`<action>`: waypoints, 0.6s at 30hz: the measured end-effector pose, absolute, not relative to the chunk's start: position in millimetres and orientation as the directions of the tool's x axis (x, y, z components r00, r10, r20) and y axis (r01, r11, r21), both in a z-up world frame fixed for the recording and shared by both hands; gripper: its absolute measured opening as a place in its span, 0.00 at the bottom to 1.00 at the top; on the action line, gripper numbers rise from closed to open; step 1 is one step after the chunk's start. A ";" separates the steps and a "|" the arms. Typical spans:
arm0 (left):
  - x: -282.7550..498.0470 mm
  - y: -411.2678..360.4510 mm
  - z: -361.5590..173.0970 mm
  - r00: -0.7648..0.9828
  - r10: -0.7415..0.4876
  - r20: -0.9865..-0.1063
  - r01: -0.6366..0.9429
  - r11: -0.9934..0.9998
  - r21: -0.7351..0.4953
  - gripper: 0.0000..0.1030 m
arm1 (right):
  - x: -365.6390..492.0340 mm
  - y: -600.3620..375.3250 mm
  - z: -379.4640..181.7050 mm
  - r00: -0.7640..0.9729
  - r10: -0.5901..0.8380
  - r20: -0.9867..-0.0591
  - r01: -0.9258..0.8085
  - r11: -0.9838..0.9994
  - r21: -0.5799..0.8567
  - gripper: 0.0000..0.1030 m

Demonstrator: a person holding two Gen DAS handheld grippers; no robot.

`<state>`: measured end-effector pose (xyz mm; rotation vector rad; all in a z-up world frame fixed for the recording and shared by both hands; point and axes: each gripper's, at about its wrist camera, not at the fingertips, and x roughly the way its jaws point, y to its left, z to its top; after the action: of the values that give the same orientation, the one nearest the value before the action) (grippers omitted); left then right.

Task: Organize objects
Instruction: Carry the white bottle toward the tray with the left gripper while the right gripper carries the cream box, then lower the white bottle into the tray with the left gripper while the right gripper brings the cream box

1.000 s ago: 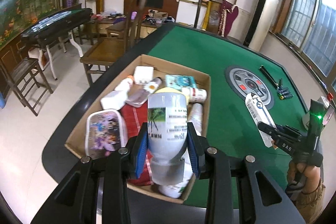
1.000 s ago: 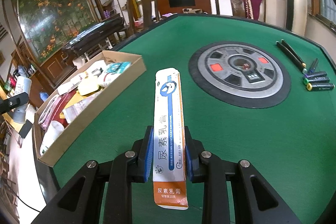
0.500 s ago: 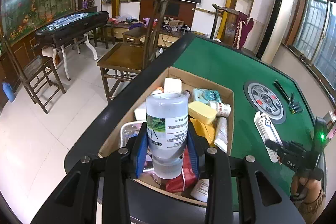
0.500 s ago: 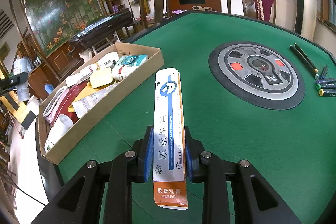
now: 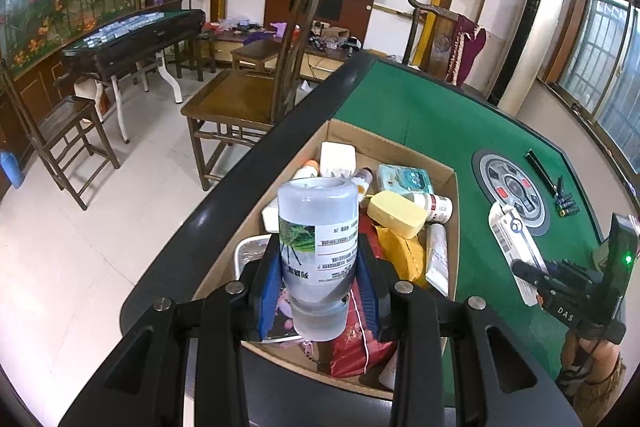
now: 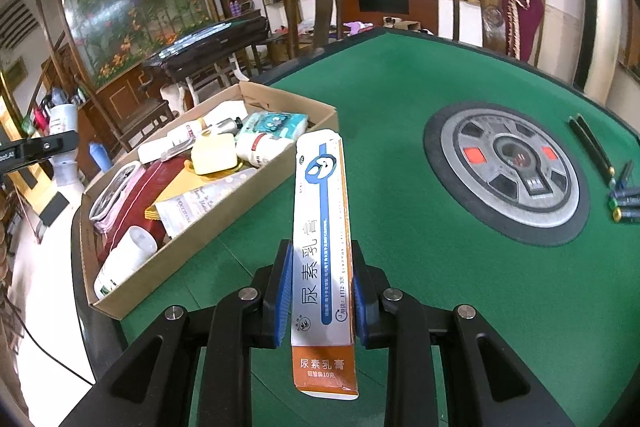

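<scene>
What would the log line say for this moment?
left gripper: shut on clear bottle | right gripper: shut on ointment box | cardboard box: full, on green table

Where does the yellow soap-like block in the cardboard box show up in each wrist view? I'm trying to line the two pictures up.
Left wrist: yellow block lies right of centre, in the cardboard box, just right of the held bottle.
Right wrist: yellow block lies left of centre, in the box's far half.
Shared landmark: the round grey dial set into the green tabletop.
</scene>
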<state>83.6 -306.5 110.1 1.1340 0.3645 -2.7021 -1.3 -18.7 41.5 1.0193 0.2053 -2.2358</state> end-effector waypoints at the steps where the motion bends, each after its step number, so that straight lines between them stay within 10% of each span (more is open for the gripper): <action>1: 81.8 -306.1 108.0 -0.689 -0.072 -0.721 0.262 -0.953 -0.154 0.32 | -2.2 -21.5 43.5 -0.476 -0.502 -0.721 0.636 -0.763 0.112 0.26; 18: 10.1 -312.9 97.0 -0.655 -0.025 -0.756 0.148 -0.984 -0.096 0.32 | -4.4 -48.4 52.0 -0.486 -0.479 -0.731 0.668 -0.743 0.043 0.27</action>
<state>10.1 -312.9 97.0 1.2590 0.2284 -2.7644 -4.4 -48.4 52.0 0.9888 0.3246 -2.2241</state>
